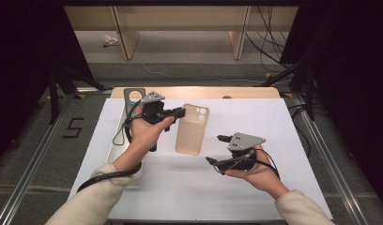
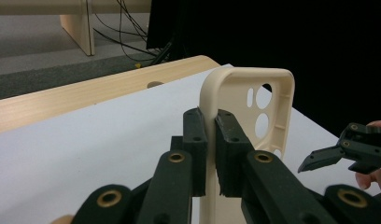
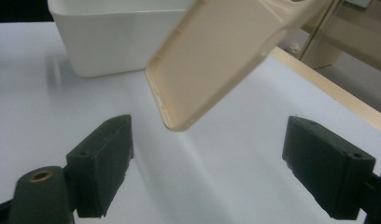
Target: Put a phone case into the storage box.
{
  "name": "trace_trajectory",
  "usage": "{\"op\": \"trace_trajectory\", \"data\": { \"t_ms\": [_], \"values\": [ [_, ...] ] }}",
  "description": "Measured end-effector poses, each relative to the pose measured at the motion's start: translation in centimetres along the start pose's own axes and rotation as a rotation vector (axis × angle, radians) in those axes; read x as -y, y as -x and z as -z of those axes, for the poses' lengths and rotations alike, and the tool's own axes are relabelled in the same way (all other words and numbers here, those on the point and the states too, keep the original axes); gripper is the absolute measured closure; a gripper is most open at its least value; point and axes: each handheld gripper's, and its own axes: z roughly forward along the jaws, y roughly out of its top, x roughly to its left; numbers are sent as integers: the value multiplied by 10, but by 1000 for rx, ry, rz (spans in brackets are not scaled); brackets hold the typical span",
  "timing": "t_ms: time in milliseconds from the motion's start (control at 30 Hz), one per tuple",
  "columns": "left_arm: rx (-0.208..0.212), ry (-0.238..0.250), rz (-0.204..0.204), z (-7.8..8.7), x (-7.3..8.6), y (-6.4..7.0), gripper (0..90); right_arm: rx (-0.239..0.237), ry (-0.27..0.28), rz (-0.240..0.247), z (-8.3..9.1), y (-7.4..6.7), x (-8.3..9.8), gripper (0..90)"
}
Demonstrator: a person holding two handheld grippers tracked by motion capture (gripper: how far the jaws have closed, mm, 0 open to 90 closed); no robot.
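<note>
The beige phone case [image 1: 192,130] is held off the white surface [image 1: 274,122], clamped by its side rim in the left tool [image 2: 211,140]. The right tool [image 1: 217,149] is spread wide and empty, just below the case. A handover appears in progress: next, the case's free lower end must be brought between the right pads.

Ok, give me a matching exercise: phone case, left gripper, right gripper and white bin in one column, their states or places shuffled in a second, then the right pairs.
Things:
1. phone case
2. left gripper
3. right gripper
4. white bin

States or places:
A. open, nothing between its pads
B. shut on a thin beige edge
C. beige, held up above the white table
D. standing on the table behind the case, seen from the right gripper view

Pairs: 1-C, 2-B, 3-A, 4-D
</note>
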Motion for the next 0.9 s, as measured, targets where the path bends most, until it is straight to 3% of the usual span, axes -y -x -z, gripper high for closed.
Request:
{"op": "trace_trajectory", "data": {
  "t_ms": [367,900],
  "values": [
    [-18,21,-26,14,-2,-12,835,52,22,-42,10,8,4,174],
    [-47,60,-10,32,-8,-26,835,97,27,-84,22,16,12,172]
  ]
}}
